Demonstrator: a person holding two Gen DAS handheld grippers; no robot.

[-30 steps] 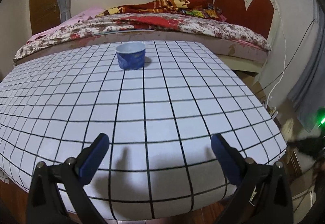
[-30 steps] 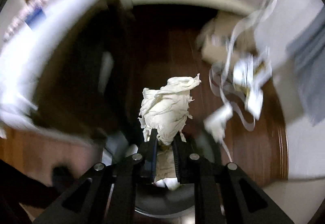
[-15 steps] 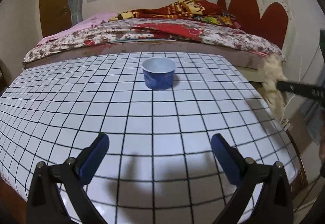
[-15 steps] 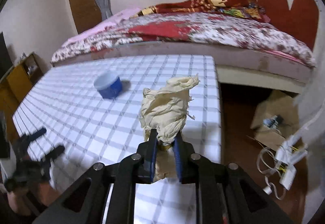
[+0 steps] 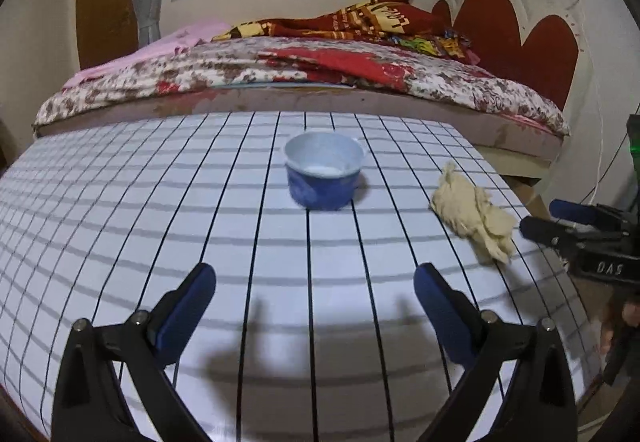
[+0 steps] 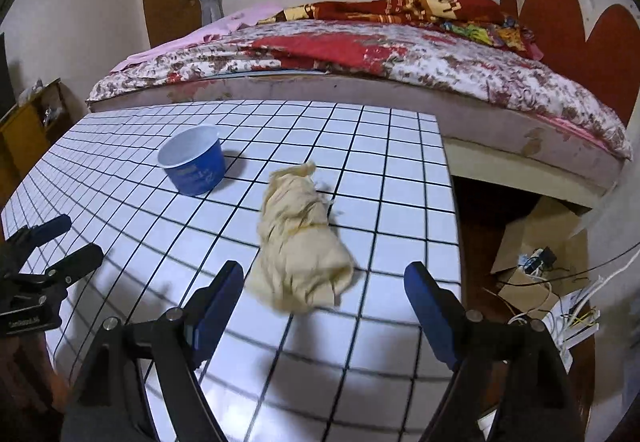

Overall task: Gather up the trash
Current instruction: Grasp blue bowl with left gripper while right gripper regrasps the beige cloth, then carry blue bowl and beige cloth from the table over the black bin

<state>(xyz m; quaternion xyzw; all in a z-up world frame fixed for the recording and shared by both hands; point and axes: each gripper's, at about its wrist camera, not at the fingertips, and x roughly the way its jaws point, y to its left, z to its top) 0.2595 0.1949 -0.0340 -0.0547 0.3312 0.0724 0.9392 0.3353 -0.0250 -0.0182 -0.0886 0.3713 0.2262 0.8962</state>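
Observation:
A crumpled cream tissue wad (image 6: pixel 300 242) lies on the white grid-patterned table (image 6: pixel 400 201), near its right edge; in the left wrist view the wad (image 5: pixel 474 209) is right of the cup. My right gripper (image 6: pixel 324 290) hovers just behind the wad, its jaws opening, pads off it, nothing held. A blue paper cup (image 5: pixel 324 171) with a white inside stands upright mid-table, also the cup (image 6: pixel 192 159) left of the wad. My left gripper (image 5: pixel 316 300) is open above the near table, empty, the cup ahead of it.
A bed (image 5: pixel 320 81) with floral and red blankets runs behind the table. Right of the table, on the wooden floor, are a cardboard box (image 6: pixel 540 242) and tangled cables (image 6: pixel 560 306). A wooden cabinet (image 6: pixel 28 125) stands at the left.
The right gripper swung up from the floor to the table with the tissue wad, then opened and let it drop onto the tabletop. The left gripper moved closer to the cup.

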